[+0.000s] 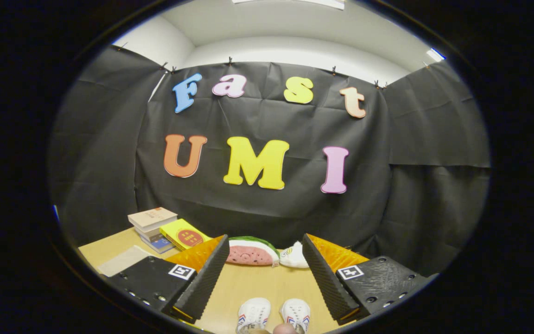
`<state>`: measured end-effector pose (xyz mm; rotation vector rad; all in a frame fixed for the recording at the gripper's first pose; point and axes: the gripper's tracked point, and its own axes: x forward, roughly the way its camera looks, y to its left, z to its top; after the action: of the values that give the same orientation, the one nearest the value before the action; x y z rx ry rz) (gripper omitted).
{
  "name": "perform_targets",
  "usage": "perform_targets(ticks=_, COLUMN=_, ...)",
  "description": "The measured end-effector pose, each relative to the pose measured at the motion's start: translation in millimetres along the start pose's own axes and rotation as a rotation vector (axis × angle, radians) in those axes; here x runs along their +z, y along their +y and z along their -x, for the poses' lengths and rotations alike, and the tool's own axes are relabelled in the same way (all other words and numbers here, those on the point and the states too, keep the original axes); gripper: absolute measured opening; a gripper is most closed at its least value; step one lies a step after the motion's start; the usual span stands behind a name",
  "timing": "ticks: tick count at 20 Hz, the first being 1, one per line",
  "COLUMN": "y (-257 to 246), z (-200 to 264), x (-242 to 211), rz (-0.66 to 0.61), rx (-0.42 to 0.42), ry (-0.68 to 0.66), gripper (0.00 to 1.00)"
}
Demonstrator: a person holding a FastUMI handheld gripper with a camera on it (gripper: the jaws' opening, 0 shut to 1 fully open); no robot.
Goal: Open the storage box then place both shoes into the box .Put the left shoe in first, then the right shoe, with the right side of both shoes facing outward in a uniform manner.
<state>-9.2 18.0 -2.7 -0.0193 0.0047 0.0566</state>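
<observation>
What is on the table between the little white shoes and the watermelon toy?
Nothing: in the gripper view, bare table separates the shoes from the watermelon toy. The open gripper hovers there.

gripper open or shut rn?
Open. The gripper fingers stand wide apart over the table, gripping nothing; the white shoes lie between them.
</observation>
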Motion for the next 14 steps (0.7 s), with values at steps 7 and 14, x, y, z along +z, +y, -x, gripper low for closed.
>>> perform_targets(ticks=7, y=-13, z=0, x=-8, rz=-0.021, rx=-0.011, ry=0.021, gripper=0.95)
perform_targets(ticks=14, y=-17, z=-5, x=-23, rz=-0.050, rx=0.008, ry=0.042, gripper=0.95)
